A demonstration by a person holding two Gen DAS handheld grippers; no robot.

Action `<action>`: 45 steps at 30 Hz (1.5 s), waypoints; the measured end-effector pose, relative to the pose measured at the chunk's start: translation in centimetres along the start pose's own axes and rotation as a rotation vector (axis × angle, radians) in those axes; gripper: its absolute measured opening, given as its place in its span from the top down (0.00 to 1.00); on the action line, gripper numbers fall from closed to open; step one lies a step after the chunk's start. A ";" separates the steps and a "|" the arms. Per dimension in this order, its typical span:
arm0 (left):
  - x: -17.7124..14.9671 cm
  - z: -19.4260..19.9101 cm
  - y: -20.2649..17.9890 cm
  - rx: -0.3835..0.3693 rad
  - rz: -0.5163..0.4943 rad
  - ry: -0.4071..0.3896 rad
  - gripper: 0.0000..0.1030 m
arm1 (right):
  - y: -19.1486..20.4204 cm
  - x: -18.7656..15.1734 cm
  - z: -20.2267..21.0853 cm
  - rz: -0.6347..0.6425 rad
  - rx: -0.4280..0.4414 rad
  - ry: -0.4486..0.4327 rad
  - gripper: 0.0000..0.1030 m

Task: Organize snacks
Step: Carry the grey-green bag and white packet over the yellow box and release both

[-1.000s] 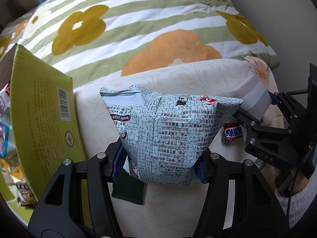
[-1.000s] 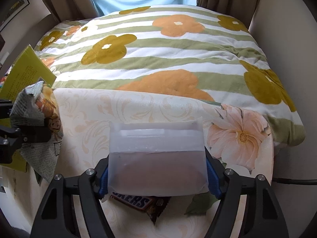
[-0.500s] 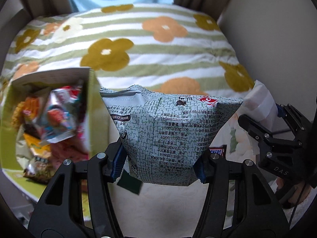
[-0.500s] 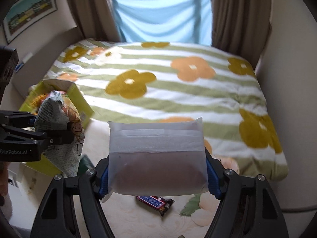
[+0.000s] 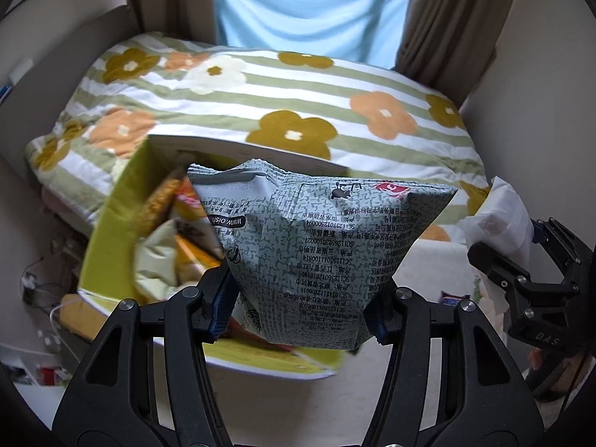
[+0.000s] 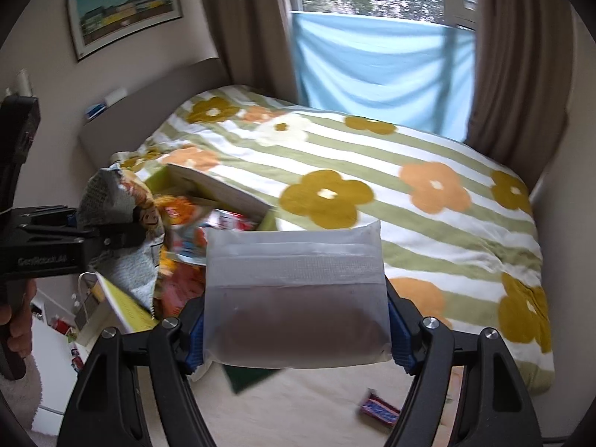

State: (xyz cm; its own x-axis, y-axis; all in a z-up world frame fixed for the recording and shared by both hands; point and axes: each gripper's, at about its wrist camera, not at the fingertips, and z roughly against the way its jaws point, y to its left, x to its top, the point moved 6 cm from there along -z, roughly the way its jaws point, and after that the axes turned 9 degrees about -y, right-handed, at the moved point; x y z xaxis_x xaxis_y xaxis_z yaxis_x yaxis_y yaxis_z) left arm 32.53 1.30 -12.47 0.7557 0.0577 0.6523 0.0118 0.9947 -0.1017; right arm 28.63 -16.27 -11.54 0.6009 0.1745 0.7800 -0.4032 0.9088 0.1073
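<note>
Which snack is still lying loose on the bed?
The blue-wrapped chocolate bar. The green-patterned bag and frosted pouch are gripped in the air; others fill the yellow-green box.

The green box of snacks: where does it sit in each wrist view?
Left wrist: green box at centre-left, behind the grey-green bag in the left gripper.
Right wrist: green box at left of centre, beside that bag.
Shared landmark: the flowered quilt.

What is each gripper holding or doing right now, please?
Left gripper: shut on the grey-green snack bag.
Right gripper: shut on the frosted white pouch.
</note>
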 end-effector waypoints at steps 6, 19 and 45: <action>-0.7 -0.8 8.2 0.027 0.006 0.045 0.48 | 6.5 0.7 -2.9 -0.037 0.044 0.017 0.30; -1.2 -7.2 15.3 -0.029 -0.138 0.216 0.46 | 14.1 -1.2 -8.0 -0.147 -0.038 0.093 0.30; -3.2 -3.8 17.0 -0.101 -0.059 0.094 0.01 | 15.8 -4.3 -10.4 -0.063 -0.128 0.128 0.00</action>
State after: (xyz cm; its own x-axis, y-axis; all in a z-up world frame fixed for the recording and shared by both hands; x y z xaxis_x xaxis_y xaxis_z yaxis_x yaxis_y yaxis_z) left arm 32.83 17.75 -19.15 0.8096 -0.0133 0.5869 0.1200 0.9824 -0.1433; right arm 26.85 1.24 -19.64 0.7082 0.1552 0.6887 -0.2758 0.9588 0.0676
